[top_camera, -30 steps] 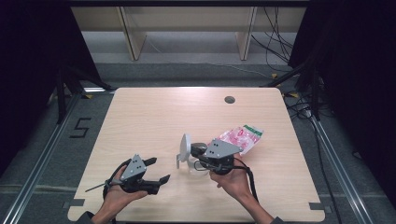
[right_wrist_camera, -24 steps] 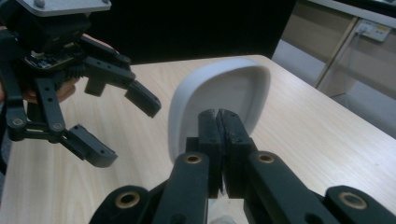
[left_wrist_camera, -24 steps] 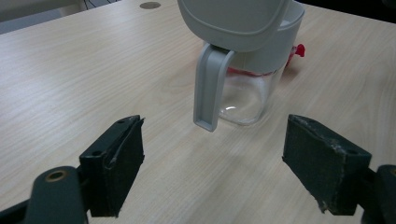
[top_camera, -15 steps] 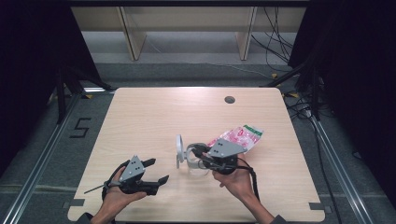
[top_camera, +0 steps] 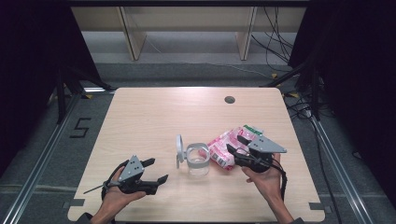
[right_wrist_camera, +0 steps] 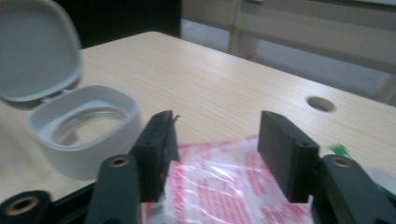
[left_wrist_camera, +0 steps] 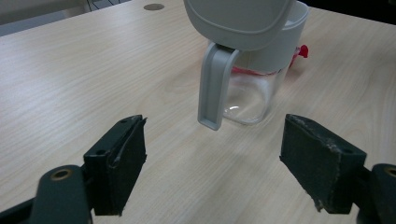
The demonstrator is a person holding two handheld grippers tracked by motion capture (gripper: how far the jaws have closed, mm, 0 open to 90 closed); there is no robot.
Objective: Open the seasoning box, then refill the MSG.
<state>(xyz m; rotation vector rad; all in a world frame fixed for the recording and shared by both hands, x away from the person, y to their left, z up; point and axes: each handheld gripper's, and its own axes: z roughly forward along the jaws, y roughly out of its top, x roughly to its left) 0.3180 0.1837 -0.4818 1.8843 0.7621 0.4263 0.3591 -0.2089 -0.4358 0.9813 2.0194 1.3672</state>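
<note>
Right of centre in the high view, my right tool (top_camera: 236,145) hangs over the pink snack bag (top_camera: 223,145), its jaws just opened, nothing gripped between them. Just left of the bag stands the clear jar (top_camera: 197,160) with its grey lid (top_camera: 179,148) flipped up. Lower left, my left tool (top_camera: 156,171) sits wide and empty on the desk (top_camera: 154,112).

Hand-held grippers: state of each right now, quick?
Left hand-held gripper: open, holding nothing, facing the glass jar.
Right hand-held gripper: jaws just opening, open, nothing gripped, over the pink snack bag.
</note>
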